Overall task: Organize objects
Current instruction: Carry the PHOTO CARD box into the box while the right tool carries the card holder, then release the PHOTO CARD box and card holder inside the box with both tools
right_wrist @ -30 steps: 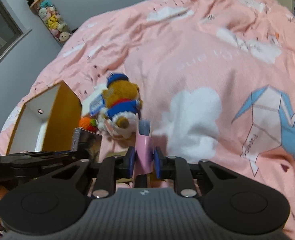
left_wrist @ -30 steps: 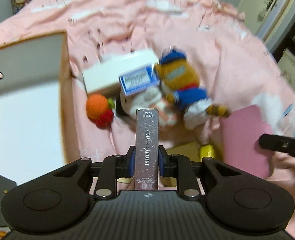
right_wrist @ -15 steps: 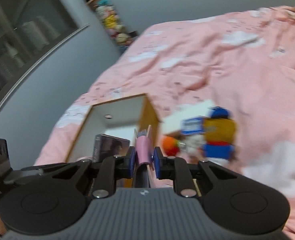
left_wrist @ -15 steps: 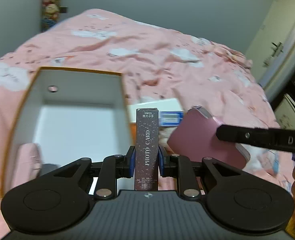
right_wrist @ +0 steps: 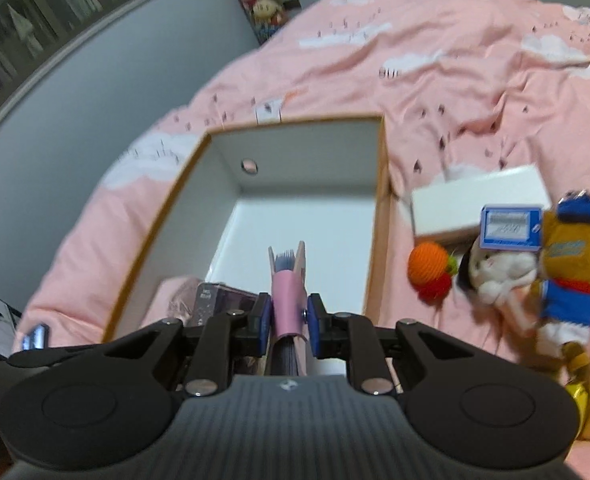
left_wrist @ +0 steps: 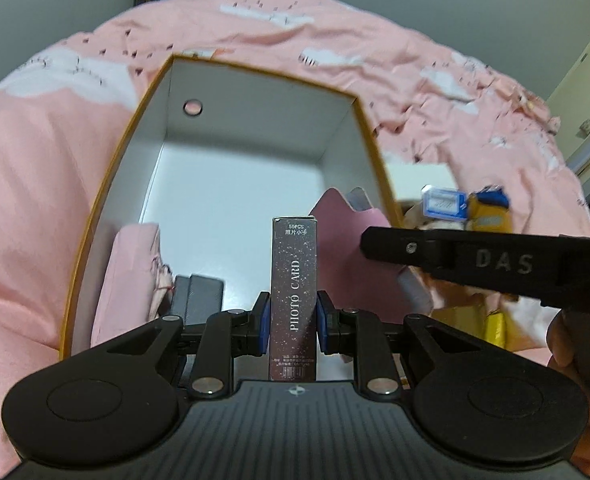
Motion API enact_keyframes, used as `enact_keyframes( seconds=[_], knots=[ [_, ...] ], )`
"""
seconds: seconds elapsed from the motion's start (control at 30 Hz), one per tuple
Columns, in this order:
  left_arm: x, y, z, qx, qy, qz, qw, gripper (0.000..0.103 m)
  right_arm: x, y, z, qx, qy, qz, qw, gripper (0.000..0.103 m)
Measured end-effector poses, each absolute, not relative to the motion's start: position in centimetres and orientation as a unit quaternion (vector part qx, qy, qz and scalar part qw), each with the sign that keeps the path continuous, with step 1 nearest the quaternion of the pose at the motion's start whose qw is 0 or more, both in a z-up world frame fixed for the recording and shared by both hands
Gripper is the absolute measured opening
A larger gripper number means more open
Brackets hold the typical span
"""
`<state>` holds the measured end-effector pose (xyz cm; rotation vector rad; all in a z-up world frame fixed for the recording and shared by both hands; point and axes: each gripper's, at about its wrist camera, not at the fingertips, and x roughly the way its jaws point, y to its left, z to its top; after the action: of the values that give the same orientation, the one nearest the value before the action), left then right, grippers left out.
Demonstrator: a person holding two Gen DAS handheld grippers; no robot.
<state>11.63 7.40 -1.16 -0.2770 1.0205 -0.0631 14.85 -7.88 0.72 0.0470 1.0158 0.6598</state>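
Photo-card box (left_wrist: 294, 292) and pink notebook (right_wrist: 288, 304) gripped above box (right_wrist: 377, 216).

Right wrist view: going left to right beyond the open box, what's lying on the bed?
Open box → orange crochet ball → white plush → yellow plush in a blue cap.

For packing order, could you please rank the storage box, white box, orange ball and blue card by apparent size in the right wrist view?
1. storage box
2. white box
3. blue card and orange ball: look alike, unranked.
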Motion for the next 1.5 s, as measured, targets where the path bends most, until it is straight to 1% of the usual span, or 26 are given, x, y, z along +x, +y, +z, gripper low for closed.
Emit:
enact_keyframes(
  seconds=[0.27,0.53,0.7,0.77,0.8,0.97,1.23,1.33,1.5],
  knots=[
    [12.2,7.8,-3.7,-0.105,0.513,-0.025,0.851,0.025,15.6,-5.5,-2.9,0.0,0.521,0.296,0.8,0.02],
    [12.3,7.7,-4.6,-0.085,0.526,-0.028,0.846,0.025,15.2,-4.3,-3.6,-0.027,0.527,0.293,0.797,0.02],
    [12.3,7.8,-4.6,-0.085,0.531,-0.034,0.842,0.027,15.5,-4.3,-3.7,-0.03,0.533,0.29,0.795,0.02],
    [12.2,8.2,-4.6,-0.097,0.532,-0.039,0.841,0.031,15.5,-4.4,-3.8,-0.028,0.534,0.288,0.794,0.018],
    [12.1,8.4,-4.5,-0.104,0.531,-0.04,0.84,0.033,15.6,-4.4,-3.8,-0.024,0.536,0.29,0.793,0.017],
    [11.6,9.5,-3.5,-0.124,0.519,-0.043,0.845,0.033,15.6,-4.5,-3.9,-0.007,0.54,0.302,0.785,0.017],
    [11.1,10.2,-2.3,-0.128,0.508,-0.053,0.85,0.031,15.9,-4.9,-4.0,0.011,0.549,0.301,0.779,0.015],
    [10.7,10.7,-1.3,-0.122,0.489,-0.042,0.863,0.032,16.1,-5.0,-4.3,0.013,0.555,0.297,0.777,0.014],
    [10.8,12.6,-1.0,-0.162,0.471,-0.014,0.867,0.032,15.9,-4.3,-4.4,-0.004,0.553,0.296,0.779,0.015]
  ],
)
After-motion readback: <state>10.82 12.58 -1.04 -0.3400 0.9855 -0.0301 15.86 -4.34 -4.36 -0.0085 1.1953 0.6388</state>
